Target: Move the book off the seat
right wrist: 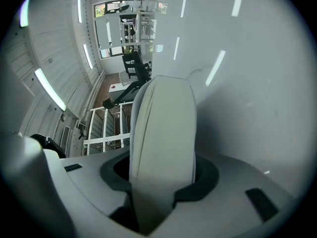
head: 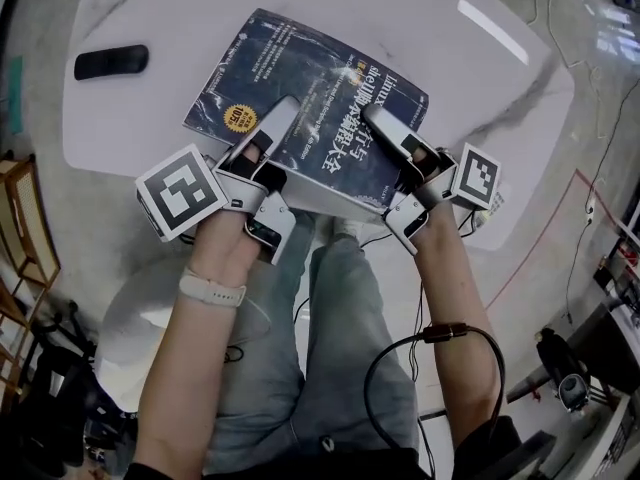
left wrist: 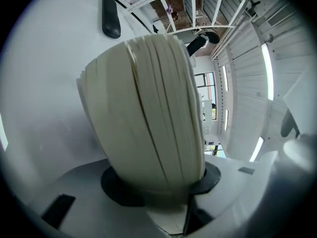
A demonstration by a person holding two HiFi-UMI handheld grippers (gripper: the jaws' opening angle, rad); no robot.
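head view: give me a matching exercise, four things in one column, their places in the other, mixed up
1 book
2 black object
3 white wristband
4 black cable

A looped by the right forearm
B on the white table, far left
C on the left wrist
D held by left gripper and right gripper

Pairs: 1-D, 2-B, 3-C, 4-A

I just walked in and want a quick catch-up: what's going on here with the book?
A person holds a hand-held gripper in each hand. The left hand-held gripper and the right hand-held gripper are both clamped on the near edge of a thick blue book. The book is over a white table. I cannot tell whether it rests on the table or hangs just above it. A black object lies further back on the table, untouched.
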